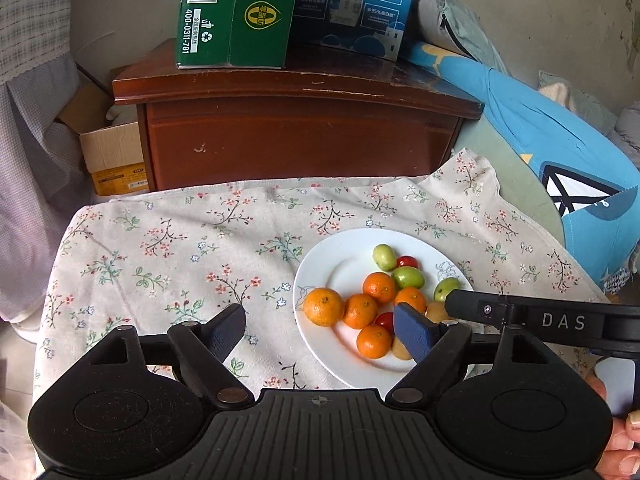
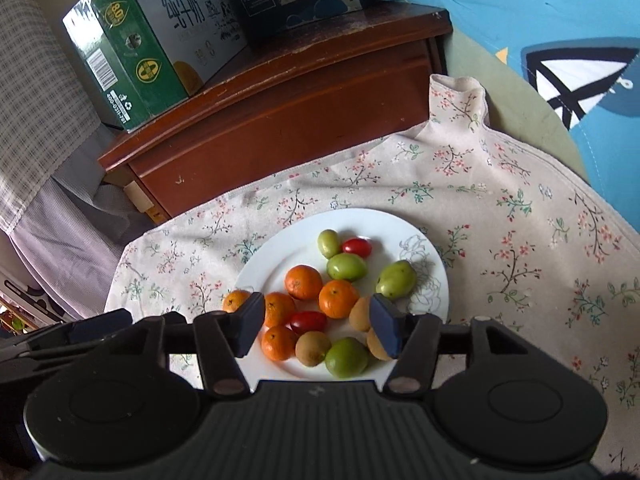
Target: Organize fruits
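A white plate [image 1: 340,264] [image 2: 272,264] sits on a floral cloth and holds several small oranges [image 1: 323,306] [image 2: 303,282], green jujubes [image 1: 384,257] [image 2: 346,266], red cherry tomatoes [image 1: 407,261] [image 2: 356,247] and brown fruits [image 2: 312,347]. My left gripper [image 1: 320,326] is open and empty, above the plate's near left edge, its right fingertip [image 1: 414,332] over the fruit. My right gripper [image 2: 318,326] is open and empty, low over the near fruits, with a red tomato [image 2: 308,321] between its fingers. The right gripper's arm [image 1: 532,318] crosses the left wrist view.
The floral cloth [image 1: 168,248] [image 2: 520,216] covers the work surface. Behind it stands a brown wooden cabinet [image 1: 296,136] [image 2: 280,108] with a green carton [image 1: 236,12] [image 2: 132,52] and a blue carton [image 1: 356,4]. A blue cushion [image 1: 560,148] [image 2: 560,40] lies right; a cardboard box [image 1: 112,156] left.
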